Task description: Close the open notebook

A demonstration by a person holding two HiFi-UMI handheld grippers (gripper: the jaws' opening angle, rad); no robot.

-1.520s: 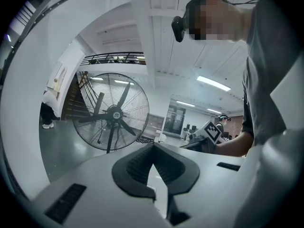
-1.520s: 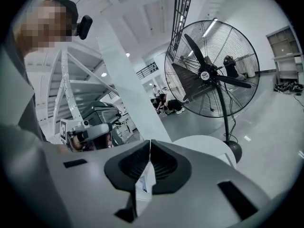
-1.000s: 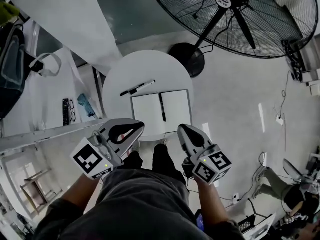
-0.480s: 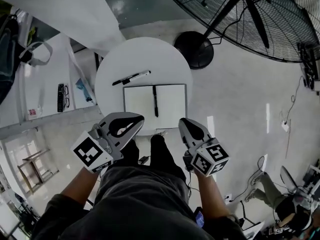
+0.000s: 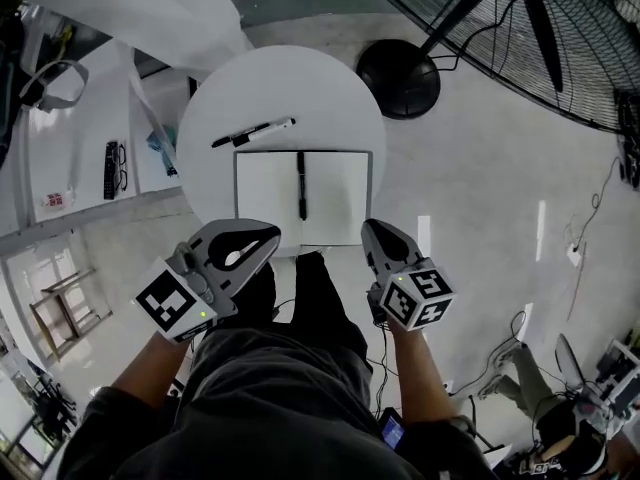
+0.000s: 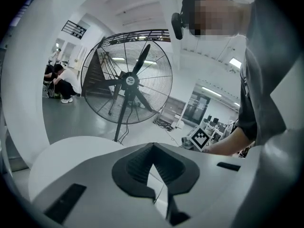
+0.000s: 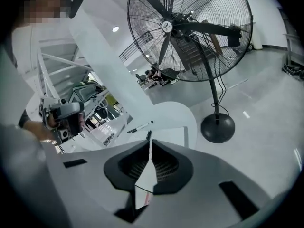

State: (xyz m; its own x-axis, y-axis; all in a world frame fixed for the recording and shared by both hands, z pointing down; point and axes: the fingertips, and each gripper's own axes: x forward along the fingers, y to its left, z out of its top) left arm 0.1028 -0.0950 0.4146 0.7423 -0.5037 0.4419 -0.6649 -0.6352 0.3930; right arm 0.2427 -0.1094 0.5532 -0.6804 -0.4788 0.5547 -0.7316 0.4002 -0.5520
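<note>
White and round, the tabletop (image 5: 280, 88) carries the open notebook (image 5: 262, 198), which lies flat with both blank pages up, close to the tabletop's near edge. A black pen (image 5: 300, 186) rests along the fold between the two pages. A black-and-white marker (image 5: 253, 133) lies on the tabletop just beyond the notebook's far left corner, apart from it.

The left gripper (image 5: 273, 232) is held at the notebook's near left corner, its marker cube toward the person. In the left gripper view its fingers (image 6: 90, 179) meet at the tips, leaving only the small moulded hollow behind them, and they hold nothing. A sliver of white page and tabletop shows through that hollow. In the head view the tip overlaps the notebook's corner; whether it touches the page cannot be told.

The right gripper (image 5: 369, 227) is held at the notebook's near right corner. Its fingers (image 7: 204, 184) are likewise pressed together at the tips with nothing between them, and they point over the notebook toward the pen and the marker.

A large black fan (image 5: 540, 28) stands on the floor beyond the tabletop on the right, its round base (image 5: 398, 78) just beside the tabletop's far edge.
</note>
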